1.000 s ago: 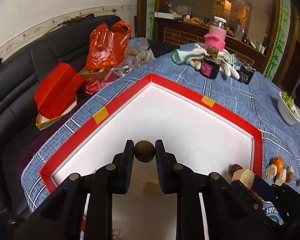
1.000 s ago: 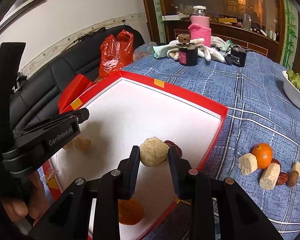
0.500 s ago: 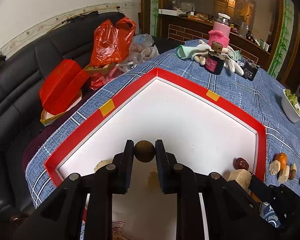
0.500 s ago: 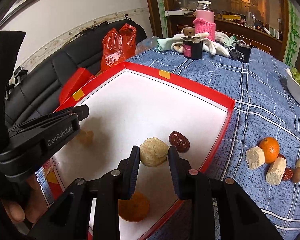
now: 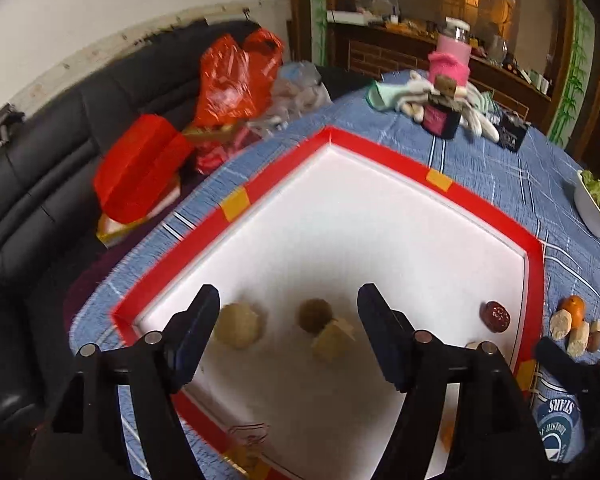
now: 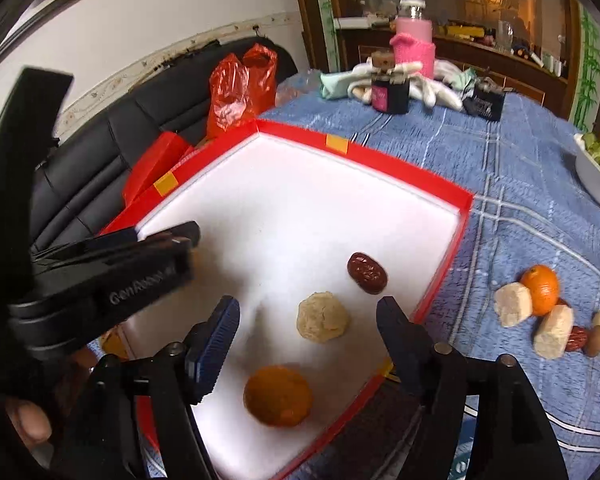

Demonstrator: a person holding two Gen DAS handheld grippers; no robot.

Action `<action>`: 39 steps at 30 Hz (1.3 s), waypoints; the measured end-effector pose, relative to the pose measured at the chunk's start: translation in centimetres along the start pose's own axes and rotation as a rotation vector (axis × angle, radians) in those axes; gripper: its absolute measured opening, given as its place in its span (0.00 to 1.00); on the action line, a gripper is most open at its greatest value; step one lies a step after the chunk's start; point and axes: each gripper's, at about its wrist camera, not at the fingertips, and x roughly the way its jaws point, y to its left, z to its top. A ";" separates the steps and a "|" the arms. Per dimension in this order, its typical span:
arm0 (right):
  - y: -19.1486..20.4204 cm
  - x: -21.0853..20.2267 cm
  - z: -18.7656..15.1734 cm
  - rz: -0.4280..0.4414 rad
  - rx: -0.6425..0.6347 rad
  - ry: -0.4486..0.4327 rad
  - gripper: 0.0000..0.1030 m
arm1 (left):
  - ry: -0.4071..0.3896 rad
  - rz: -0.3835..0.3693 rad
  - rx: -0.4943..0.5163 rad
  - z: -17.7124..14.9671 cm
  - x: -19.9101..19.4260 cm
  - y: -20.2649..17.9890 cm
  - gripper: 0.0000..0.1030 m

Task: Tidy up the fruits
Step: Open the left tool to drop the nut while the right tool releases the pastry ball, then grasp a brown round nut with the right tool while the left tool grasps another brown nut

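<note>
The left tool (image 5: pixel 288 312) hangs over the near-left part of the red-rimmed white tray (image 5: pixel 534 264) with its jaws spread wide and nothing between them. Below the gap, on the tray floor, lies a small brown round fruit (image 5: pixel 314 314), touching a pale wedge-shaped piece (image 5: pixel 332 338) just beside it; a pale rounded lump (image 5: pixel 238 326) sits close to the left finger.

The right tool (image 6: pixel 308 320) is also wide open and empty, above the tray's near-right part. Under it rests a pale cream lump (image 6: pixel 323 317), roughly round with no clear long axis. A dark red date (image 6: pixel 367 273) lies beyond it, its long axis running diagonally from far-left to near-right. An orange-coloured round fruit (image 6: pixel 278 396) sits nearer the camera.

Out on the blue checked tabletop (image 6: pixel 500 168), right of the tray, a tangerine (image 6: pixel 541 290) touches pale chunks (image 6: pixel 512 305), with small dark dates just beside them.
</note>
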 end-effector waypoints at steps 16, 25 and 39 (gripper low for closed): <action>-22.8 -12.0 -8.6 -0.397 0.329 -0.059 0.58 | -0.170 -0.201 0.271 -4.4 -8.0 -9.9 0.70; -25.9 -9.7 -8.3 -0.414 0.360 0.008 0.38 | -0.148 -0.471 0.519 -6.5 -10.2 -19.8 0.70; -28.8 -11.5 -9.5 -0.297 0.484 -0.113 0.19 | -0.050 -0.587 0.786 -8.0 -6.8 -30.6 0.27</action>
